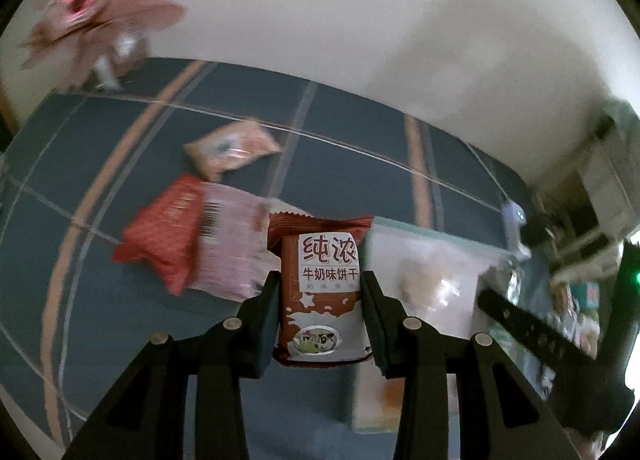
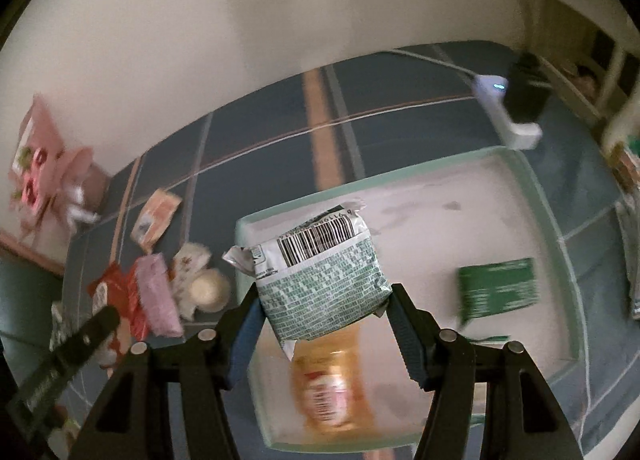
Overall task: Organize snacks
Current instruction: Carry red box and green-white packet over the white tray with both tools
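Note:
My left gripper (image 1: 320,284) is shut on a brown milk biscuit packet (image 1: 322,292) and holds it above the blue plaid tablecloth, just left of the pale tray (image 1: 436,244). My right gripper (image 2: 322,300) is shut on a green-and-white snack packet (image 2: 320,284), barcode side up, held over the tray (image 2: 532,188). In the tray lie an orange packet (image 2: 328,384) and a dark green packet (image 2: 496,288). On the cloth to the left lie a red packet (image 1: 160,232), a pink packet (image 1: 232,240) and an orange packet (image 1: 232,148).
A pink flower bouquet (image 1: 92,8) stands at the back left by the white wall. A white power strip with a black plug (image 2: 512,108) lies behind the tray. A round pastry in clear wrap (image 2: 200,280) lies left of the tray. Shelves stand at the right.

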### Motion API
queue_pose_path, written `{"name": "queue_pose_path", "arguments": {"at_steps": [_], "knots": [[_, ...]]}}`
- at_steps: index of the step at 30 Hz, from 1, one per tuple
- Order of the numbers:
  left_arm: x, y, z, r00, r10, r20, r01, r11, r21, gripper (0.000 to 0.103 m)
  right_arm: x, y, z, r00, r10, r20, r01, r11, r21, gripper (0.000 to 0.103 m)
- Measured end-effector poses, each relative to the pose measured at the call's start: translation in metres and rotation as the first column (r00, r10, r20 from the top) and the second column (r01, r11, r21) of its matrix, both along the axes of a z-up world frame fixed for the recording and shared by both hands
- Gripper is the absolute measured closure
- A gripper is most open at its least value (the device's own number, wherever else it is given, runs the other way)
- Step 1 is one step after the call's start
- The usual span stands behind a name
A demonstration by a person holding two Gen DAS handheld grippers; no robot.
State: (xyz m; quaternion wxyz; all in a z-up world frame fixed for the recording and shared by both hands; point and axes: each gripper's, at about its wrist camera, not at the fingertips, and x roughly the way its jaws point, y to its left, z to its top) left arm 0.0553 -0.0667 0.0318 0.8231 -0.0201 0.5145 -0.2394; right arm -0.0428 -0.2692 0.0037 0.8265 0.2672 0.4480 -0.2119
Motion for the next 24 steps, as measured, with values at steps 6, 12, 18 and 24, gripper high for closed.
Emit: {"name": "queue_pose_path", "arguments": {"at_steps": [6,12,18,24], "knots": [[-0.019,-0.048,-0.004,0.992,-0.123,0.005,0.123,0.992,0.004,0.063,-0.026,-0.037,0.0,0.995,-0.093,0.016,0.093,0.995,0.028,0.039],[-0.008,-0.073,-0.018,0.993,-0.113,0.035,0.111,0.993,0.044,0.063,-0.036,-0.058,-0.004,0.991,-0.132,0.026,0.131,0.99,0.056,0.039],[0.014,-0.083,-0.042,0.996,-0.086,0.012,0.085,0.995,0.053,0.063,-0.028,-0.064,-0.013,0.993,-0.115,0.027,0.113,0.991,0.07,0.039],[0.017,-0.102,-0.054,0.992,-0.119,0.032,0.117,0.991,0.061,0.063,-0.019,-0.069,-0.026,0.995,-0.104,0.01,0.103,0.992,0.078,0.039]]}}
